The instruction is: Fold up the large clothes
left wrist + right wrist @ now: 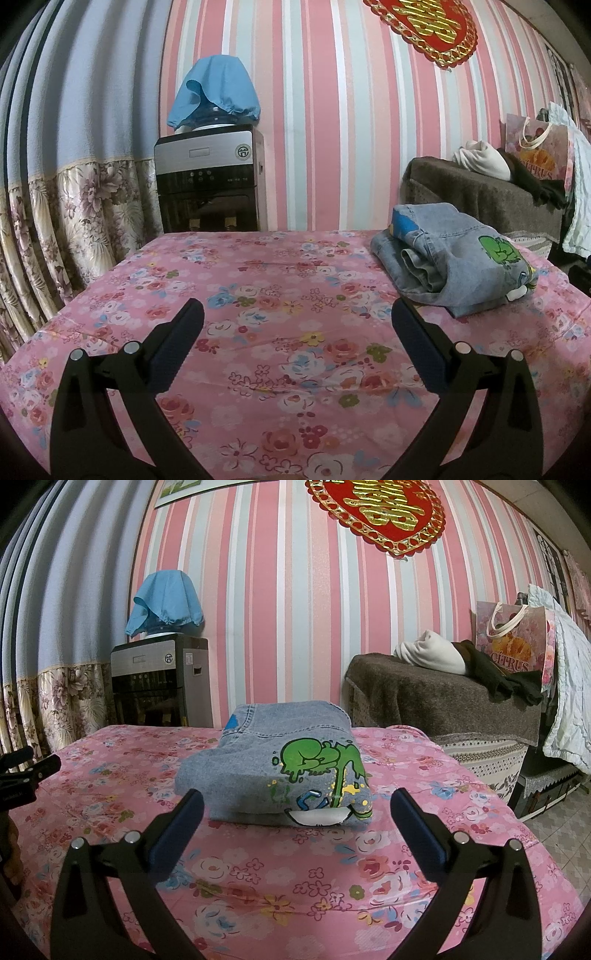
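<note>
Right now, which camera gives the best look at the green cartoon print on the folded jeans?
The right wrist view: the folded jeans sit centred ahead, green cartoon print facing the lens. The left wrist view shows the print off to the right, at an angle, smaller.

Both wrist views sit low over the table [258, 295], facing the striped wall [332, 129]; right view sits nearer the folded jeans [273, 768]; both share them.

Pink, white and grey striped wallpaper [295, 609] covered the wall, with a red and gold paper ornament [380, 513] high on it. A water dispenser [208, 177] stood beside floral-hemmed curtains [55, 184]. A brown-draped cabinet [443, 701] bore a gift bag [513, 642]. Pale floor tiles [561, 819] showed at right.
</note>
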